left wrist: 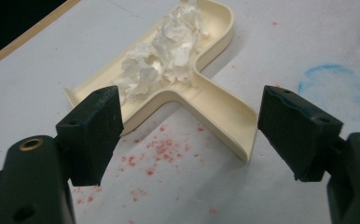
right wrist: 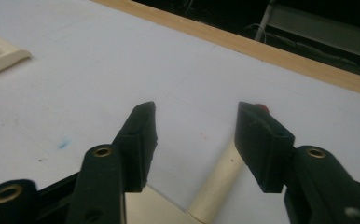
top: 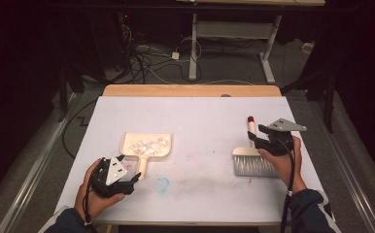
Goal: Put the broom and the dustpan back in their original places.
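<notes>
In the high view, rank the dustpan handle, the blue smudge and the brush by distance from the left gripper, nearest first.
1. Cream plastic dustpan's handle, just beside the left gripper.
2. Blue chalky smudge on the white tabletop, a little further right.
3. Grey-bristled hand brush, far right, under the right gripper.

The high view looks forward and down from above the person's side, taking in the whole table (top: 195, 116) and the floor beyond. The left gripper view sits low and close, facing the dustpan (left wrist: 215, 107) at upper centre, also seen left of centre from above. The right gripper view skims toward the table's far edge, the brush handle (right wrist: 218, 179) at lower centre.
</notes>
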`<state>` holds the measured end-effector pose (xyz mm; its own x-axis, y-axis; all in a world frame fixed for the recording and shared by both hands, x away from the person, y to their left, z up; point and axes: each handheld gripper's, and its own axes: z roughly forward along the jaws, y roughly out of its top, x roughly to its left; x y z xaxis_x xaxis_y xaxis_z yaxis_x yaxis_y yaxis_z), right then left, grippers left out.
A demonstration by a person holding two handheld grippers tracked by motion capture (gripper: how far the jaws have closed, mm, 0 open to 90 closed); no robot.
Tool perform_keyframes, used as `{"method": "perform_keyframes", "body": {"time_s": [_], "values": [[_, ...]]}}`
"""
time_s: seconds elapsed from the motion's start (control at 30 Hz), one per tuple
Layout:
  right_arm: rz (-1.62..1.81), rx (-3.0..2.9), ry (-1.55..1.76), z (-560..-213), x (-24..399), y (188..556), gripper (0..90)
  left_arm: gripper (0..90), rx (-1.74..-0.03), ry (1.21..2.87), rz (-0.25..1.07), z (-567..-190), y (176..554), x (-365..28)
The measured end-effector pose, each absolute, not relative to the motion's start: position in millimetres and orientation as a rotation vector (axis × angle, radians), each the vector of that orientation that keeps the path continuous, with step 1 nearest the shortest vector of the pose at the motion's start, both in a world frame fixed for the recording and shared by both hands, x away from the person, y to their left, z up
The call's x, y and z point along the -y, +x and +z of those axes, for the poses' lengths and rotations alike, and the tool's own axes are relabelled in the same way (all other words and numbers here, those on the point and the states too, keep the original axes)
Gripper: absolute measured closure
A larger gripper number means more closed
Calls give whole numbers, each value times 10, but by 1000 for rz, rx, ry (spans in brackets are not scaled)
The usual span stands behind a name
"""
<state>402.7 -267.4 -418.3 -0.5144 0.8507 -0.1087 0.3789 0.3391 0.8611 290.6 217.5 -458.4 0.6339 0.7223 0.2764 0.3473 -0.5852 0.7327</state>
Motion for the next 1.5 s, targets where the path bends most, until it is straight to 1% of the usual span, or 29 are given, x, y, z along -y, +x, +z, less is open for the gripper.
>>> {"method": "perform_keyframes", "body": {"time_s": [0.23,0.37,0.47,0.73,1.03,1.23,1.5], "values": [[1151,-2030,1019,-4137,2595,3948,391,215,-816,2213,756,-4586,2869,-2146],[1161,-2010,986,-4102,2559,3864,384,211,-815,2223,753,-4602,2868,-2138],[1169,-2004,958,-4077,2543,3799,349,210,-813,2227,754,-4600,2860,-2135],[1171,-2014,925,-4070,2524,3670,304,203,-806,2227,752,-4605,2849,-2120],[1153,-1991,912,-4082,2501,3566,208,192,-790,2243,755,-4613,2837,-2090],[1130,-1983,892,-4102,2475,3503,178,191,-788,2249,755,-4621,2838,-2086],[1131,-1974,854,-4114,2453,3391,185,190,-784,2257,764,-4625,2826,-2080]]}}
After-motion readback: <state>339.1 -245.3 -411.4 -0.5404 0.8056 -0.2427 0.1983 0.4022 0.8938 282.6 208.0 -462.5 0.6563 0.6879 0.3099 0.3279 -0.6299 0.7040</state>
